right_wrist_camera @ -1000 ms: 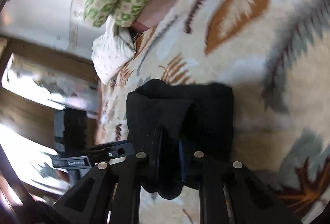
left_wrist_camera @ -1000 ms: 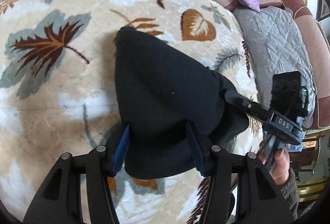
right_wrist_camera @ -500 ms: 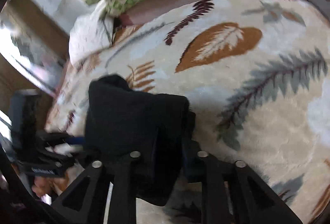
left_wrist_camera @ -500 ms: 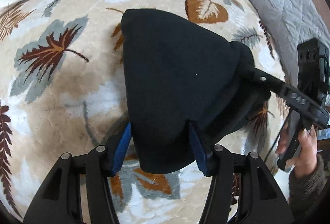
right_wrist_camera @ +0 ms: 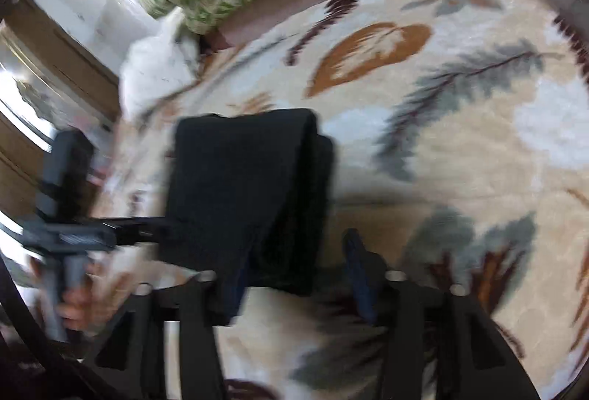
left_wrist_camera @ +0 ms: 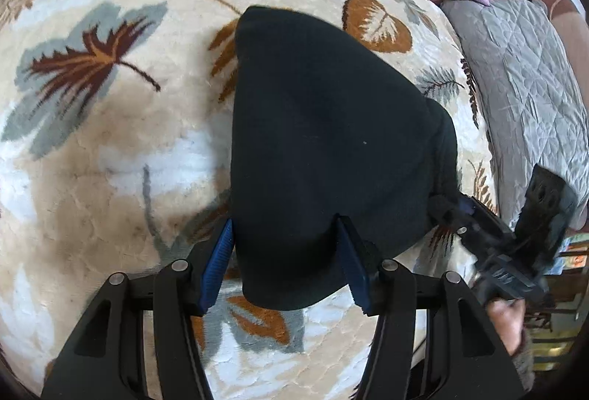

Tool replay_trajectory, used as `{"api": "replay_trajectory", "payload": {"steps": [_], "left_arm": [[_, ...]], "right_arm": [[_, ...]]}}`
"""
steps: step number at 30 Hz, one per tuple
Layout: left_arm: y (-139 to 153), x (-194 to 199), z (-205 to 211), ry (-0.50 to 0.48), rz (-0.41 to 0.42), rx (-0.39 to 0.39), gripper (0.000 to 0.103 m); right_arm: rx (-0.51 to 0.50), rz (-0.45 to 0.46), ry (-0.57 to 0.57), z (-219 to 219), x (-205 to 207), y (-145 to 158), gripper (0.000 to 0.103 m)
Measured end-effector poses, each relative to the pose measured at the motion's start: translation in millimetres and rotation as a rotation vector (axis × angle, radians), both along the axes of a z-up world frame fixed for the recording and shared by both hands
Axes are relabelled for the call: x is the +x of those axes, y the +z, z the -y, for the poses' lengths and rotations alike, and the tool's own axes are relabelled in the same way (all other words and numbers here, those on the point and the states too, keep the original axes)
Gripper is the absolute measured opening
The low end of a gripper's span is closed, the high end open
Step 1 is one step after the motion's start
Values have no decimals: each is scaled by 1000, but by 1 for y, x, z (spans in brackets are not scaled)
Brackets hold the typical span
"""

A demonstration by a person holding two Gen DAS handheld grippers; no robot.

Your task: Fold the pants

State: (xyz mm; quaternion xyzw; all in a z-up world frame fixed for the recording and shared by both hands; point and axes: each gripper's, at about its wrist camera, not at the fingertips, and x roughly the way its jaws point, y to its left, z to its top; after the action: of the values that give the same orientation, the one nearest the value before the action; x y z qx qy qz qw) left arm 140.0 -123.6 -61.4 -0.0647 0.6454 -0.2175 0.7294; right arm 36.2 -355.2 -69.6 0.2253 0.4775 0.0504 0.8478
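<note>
**Black fleece, folded small, and my right side letting go**

Black, thick and soft: the pants (left_wrist_camera: 327, 149) are already a compact bundle of several layers lying on the leaf-patterned blanket (left_wrist_camera: 110, 149) that covers the bed. I judge them light but bulky, limp, with no stiffness to hold an edge by themselves. The fuzzy cloth should cling to itself and to the blanket rather than slide, so dragging would likely rumple the layers. Nothing fragile here. The best hold, I think, is across a folded edge, pinching every layer at once so none sags out.

My left hand-held gripper (left_wrist_camera: 285, 263) stands about half open, its blue pads either side of the near edge of the bundle. The cloth fills the gap between them; the pads look to be against it, though I cannot tell how firmly they press.

My right hand-held gripper (right_wrist_camera: 291, 274) has just been opening. It now stands wide: in the blurred right wrist view, the right pad is clear of the cloth with blanket showing between, while the bundle's thick side drapes over the left finger. I read that as a release, not a grip.
</note>
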Motion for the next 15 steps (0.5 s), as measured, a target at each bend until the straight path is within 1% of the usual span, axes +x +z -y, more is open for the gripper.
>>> {"api": "replay_trajectory", "payload": {"steps": [1, 2, 4, 6, 7, 9, 11, 13, 15], "left_arm": [[0, 0, 0, 11, -8, -9, 56], [3, -1, -2, 16, -3, -13, 56], [12, -6, -7, 13, 14, -27, 56], [23, -10, -14, 13, 48, -37, 55], [28, -13, -20, 17, 66, -46, 55], [36, -17, -32, 30, 91, -65, 55], [43, -19, -48, 55, 117, -82, 55], [44, -17, -56, 61, 129, -88, 55], [40, -14, -56, 35, 119, -96, 55]], "right_arm": [[-55, -5, -1, -1, 0, -5, 68], [-53, -7, -11, 1, 0, -6, 68], [46, 11, -61, 12, -4, -1, 65], [96, 48, -92, 18, -11, 11, 65], [119, 71, -109, 21, -18, 20, 67], [133, 88, -136, 25, -28, 32, 67], [168, 90, -150, 27, -35, 36, 67], [218, 76, -153, 27, -35, 33, 67], [226, 62, -154, 25, -32, 30, 67]]}}
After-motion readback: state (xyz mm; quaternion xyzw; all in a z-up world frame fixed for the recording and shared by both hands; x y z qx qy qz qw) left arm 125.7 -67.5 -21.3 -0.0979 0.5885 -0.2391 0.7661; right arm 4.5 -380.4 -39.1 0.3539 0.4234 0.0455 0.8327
